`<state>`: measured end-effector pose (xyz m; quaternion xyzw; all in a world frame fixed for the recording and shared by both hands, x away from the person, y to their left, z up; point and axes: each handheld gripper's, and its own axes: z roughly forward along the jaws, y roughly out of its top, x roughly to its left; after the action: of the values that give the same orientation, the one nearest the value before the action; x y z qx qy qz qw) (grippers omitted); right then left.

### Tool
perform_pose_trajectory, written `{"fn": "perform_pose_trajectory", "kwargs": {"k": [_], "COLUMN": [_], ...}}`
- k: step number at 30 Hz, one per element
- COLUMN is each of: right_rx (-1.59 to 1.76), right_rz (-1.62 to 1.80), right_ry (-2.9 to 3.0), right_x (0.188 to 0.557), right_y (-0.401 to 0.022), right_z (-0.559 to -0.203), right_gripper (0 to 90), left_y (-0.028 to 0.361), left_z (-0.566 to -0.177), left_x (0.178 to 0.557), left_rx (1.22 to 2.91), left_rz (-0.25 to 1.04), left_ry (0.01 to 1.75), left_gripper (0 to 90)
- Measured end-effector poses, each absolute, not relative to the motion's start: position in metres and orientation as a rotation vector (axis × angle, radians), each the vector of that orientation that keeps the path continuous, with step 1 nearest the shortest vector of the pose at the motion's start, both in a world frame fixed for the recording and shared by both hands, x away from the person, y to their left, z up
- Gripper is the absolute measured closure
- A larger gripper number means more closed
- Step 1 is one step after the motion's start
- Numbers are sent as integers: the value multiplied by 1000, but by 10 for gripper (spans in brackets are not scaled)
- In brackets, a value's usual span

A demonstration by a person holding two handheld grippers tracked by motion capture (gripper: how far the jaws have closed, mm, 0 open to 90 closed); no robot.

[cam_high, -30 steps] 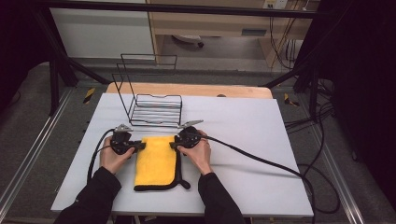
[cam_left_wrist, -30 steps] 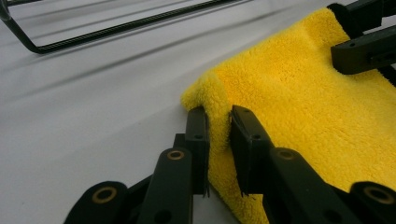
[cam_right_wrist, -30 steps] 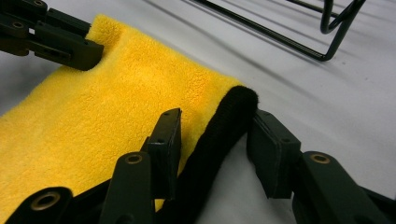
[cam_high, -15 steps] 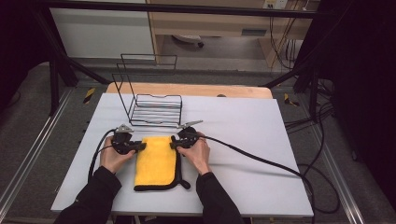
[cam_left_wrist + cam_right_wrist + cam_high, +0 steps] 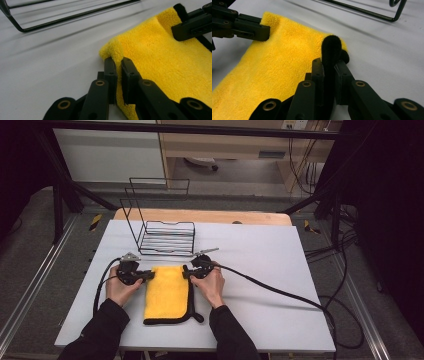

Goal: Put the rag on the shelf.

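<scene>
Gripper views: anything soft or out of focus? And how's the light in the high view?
Left gripper view: yellow cloth pile crisp at the left gripper, wire rack behind is soft. Right gripper view: black trim at the right gripper sharp, far rack wire blurred. High view: table evenly lit, no glare, cable shadow soft, surroundings dark.

Black wire rack [image 5: 166, 237] stood on white table [image 5: 280, 270], far-left area, open side twd the near edge. Wooden board [image 5: 200, 216] showed behind tabletop. Black cables [image 5: 345, 255] lay on floor at rt.
</scene>
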<state>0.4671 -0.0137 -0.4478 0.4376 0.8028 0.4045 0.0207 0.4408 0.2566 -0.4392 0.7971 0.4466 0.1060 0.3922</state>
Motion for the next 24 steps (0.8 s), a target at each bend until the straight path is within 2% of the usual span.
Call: {"fn": "perform_pose_trajectory", "kwargs": {"k": [24], "right_rx": [1192], "right_rz": [1435], "right_ry": [2383], "right_x": [441], "right_y": [-23], "right_z": [-413], "right_gripper": [808], "left_y": [262], "left_z": [-399], "left_x": [416], "left_rx": [1955], "left_rz": [336], "left_ry": [1014], "left_gripper": [837]}}
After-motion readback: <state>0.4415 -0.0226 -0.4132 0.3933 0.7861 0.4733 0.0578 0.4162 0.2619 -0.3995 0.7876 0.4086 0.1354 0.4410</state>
